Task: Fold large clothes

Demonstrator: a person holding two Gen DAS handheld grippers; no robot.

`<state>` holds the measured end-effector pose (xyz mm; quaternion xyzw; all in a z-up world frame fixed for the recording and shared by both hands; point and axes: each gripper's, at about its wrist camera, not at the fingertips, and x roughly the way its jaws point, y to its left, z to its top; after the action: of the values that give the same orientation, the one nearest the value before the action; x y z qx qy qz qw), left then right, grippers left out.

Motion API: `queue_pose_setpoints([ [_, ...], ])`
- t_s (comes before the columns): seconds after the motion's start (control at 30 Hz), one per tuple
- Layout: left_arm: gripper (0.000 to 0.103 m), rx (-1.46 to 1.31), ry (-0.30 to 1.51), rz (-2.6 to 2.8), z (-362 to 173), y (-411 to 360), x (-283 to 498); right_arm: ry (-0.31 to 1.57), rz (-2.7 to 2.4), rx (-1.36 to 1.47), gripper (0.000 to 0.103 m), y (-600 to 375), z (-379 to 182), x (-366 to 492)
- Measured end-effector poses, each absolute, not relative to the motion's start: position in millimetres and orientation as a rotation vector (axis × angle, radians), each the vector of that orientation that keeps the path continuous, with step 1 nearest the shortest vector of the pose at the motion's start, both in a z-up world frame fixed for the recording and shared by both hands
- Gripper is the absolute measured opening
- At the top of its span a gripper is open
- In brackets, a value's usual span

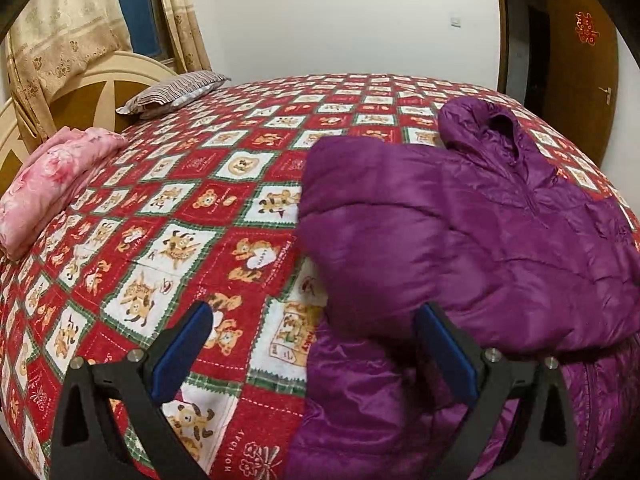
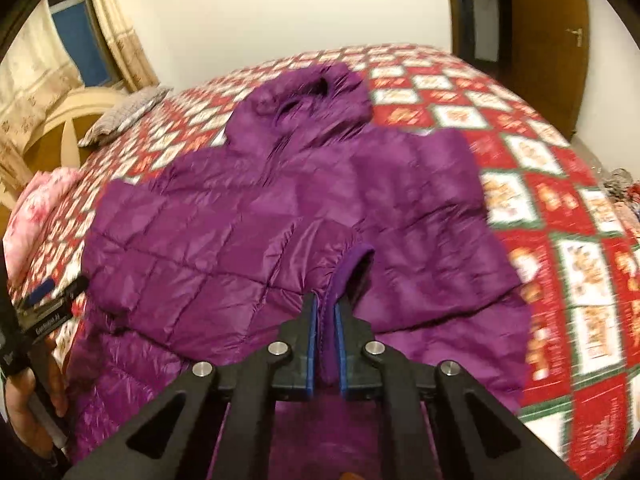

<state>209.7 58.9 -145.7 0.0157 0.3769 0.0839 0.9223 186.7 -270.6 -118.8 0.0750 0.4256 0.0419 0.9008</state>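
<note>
right wrist view: right claw (image 2: 325, 312) pinched tight on the cuff (image 2: 354, 268) of a sleeve, purple fabric squeezed between the blue pads.
jacket: purple puffer jacket (image 2: 256, 216) flat on the bed (image 2: 540, 208), hood (image 2: 316, 88) at the far end, hem near. Long axis runs near to far.
held sleeve: already laid across the front, cuff near the middle of the body, just ahead of the right claw.
left claw: left claw (image 1: 314, 344) wide, nothing between the pads; the jacket's near-left edge lies under and right of it. Other sleeve (image 1: 384, 216) is folded over the chest, just beyond.
key relation: bulk of the jacket lies ahead and left of the held cuff; the left claw is nearer the left edge.
judgement: next move likely carries the cuff along or across the body; blur at the right makes that edge hard to read.
clutter: pink bedding (image 1: 52, 184) far left, well apart.
</note>
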Motion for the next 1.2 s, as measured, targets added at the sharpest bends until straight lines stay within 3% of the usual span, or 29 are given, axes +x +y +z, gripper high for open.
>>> queue_pose_setpoints([
  [0.4,0.103,0.016,0.779,0.174,-128,67,225,0.900,-0.105,0.105,0.006,-325,-124,187],
  [0.47,0.103,0.005,0.776,0.155,-120,63,230,0.898,-0.131,0.084,0.018,-329,-123,187],
  [0.67,0.103,0.023,0.719,0.103,-92,36,253,0.811,-0.275,0.077,0.021,-341,-91,184],
  [0.73,0.103,0.047,0.697,0.087,-90,22,262,0.778,-0.261,0.092,0.029,-336,-80,187],
  [0.87,0.103,0.108,0.712,0.079,-109,0,282,0.770,-0.044,0.178,0.029,-314,-84,205],
  [1.2,0.103,0.084,0.862,0.113,-179,2,311,0.885,-0.016,0.113,0.029,-290,-158,242],
])
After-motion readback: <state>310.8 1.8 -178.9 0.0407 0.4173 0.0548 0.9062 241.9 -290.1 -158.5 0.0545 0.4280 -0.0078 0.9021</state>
